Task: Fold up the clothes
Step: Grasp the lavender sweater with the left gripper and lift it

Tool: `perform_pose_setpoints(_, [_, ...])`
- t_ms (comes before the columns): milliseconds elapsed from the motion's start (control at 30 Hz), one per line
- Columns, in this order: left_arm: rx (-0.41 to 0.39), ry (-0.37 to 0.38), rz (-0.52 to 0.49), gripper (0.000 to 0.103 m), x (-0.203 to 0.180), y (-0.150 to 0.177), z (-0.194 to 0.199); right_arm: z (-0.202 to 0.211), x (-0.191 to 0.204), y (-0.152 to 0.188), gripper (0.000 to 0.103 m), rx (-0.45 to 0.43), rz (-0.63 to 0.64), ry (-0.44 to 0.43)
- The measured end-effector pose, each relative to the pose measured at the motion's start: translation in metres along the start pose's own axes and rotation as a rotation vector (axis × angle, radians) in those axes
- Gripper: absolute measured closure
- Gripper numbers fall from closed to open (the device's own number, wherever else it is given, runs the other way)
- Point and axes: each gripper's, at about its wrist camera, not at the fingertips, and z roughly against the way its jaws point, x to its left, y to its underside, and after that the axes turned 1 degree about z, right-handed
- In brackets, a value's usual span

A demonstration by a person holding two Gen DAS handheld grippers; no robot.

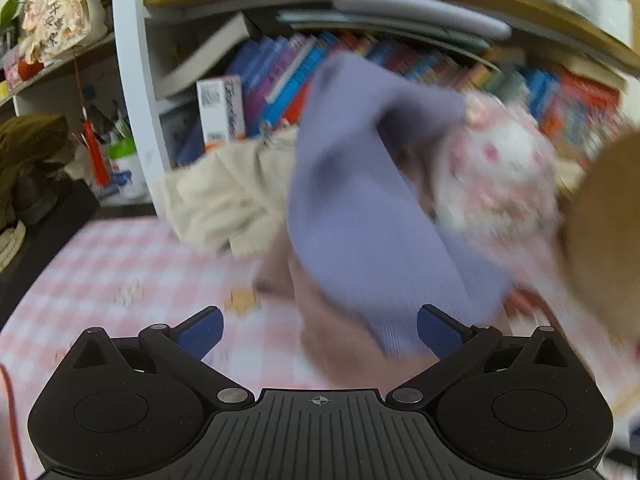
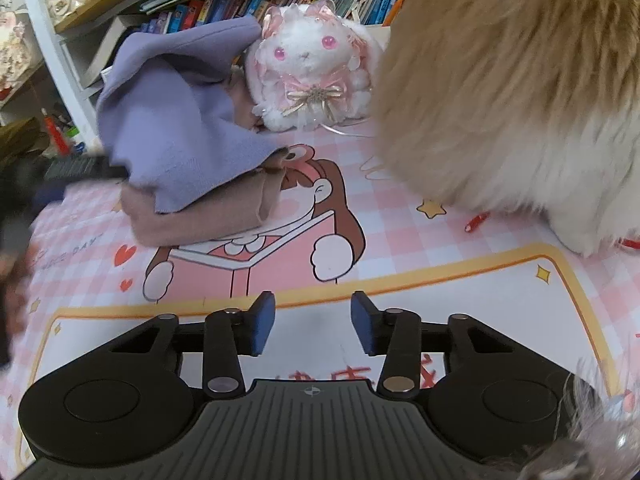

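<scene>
Your lilac garment (image 2: 176,120) lies heaped just left of the plush rabbit (image 2: 312,68) — soft, light, floppy; pinch a hem edge. Left gripper (image 1: 320,332) fingers wide, right gripper (image 2: 313,322) fingers narrowed — both empty.

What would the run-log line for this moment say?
left tongs: open, empty | right tongs: open, empty | purple garment: heaped, unfolded, on mauve garment | table mat: plush rabbit behind

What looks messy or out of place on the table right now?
The purple garment isn't folded flat: it lies bunched and draped askew over the mauve garment, one corner sticking up. A large furry plush also crowds the mat on the right.
</scene>
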Motion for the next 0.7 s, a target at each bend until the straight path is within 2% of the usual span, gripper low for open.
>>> perform_pose_setpoints(67, [0.002, 0.004, 0.061, 0.001, 0.004, -0.016, -0.015, 0.005, -0.004, 0.001, 0.062, 0.001, 0.005, -0.017])
perform_pose_setpoints(100, [0.005, 0.007, 0.094, 0.008, 0.006, -0.022, -0.021, 0.009, -0.006, 0.002, 0.062, -0.002, 0.007, -0.023])
perform_pose_setpoints(167, [0.032, 0.016, 0.175, 0.03, 0.012, -0.032, -0.033, 0.015, -0.01, 0.002, 0.061, -0.011, 0.01, -0.027])
perform_pose_setpoints(233, [0.047, 0.06, 0.241, 0.086, 0.019, -0.035, -0.032, 0.019, -0.013, 0.001, 0.059, -0.019, 0.009, -0.026])
perform_pose_setpoints(267, [0.039, 0.09, 0.268, 0.096, 0.022, -0.035, -0.026, 0.021, -0.014, 0.001, 0.059, -0.023, 0.008, -0.025])
perform_pose_setpoints(367, [0.016, 0.181, 0.347, 0.1, 0.031, -0.035, -0.006, 0.025, -0.016, -0.004, 0.059, -0.038, -0.003, -0.031])
perform_pose_setpoints(433, [-0.087, 0.283, 0.241, 0.1, 0.022, -0.032, 0.037, 0.029, -0.016, -0.01, 0.059, -0.052, -0.019, -0.05])
perform_pose_setpoints(567, [-0.182, 0.471, -0.081, 0.099, -0.006, 0.006, 0.122, 0.041, -0.012, -0.035, 0.059, -0.115, -0.087, -0.163])
perform_pose_setpoints(633, [-0.075, 0.542, -0.087, 0.099, -0.009, 0.034, 0.127, 0.046, -0.008, -0.05, 0.058, -0.141, -0.134, -0.249])
perform_pose_setpoints(667, [-0.015, 0.575, -0.082, 0.099, -0.009, 0.048, 0.128, 0.047, -0.005, -0.056, 0.055, -0.144, -0.152, -0.286])
perform_pose_setpoints(700, [0.041, 0.582, -0.079, 0.099, -0.01, 0.064, 0.126, 0.047, -0.001, -0.061, 0.048, -0.144, -0.161, -0.312])
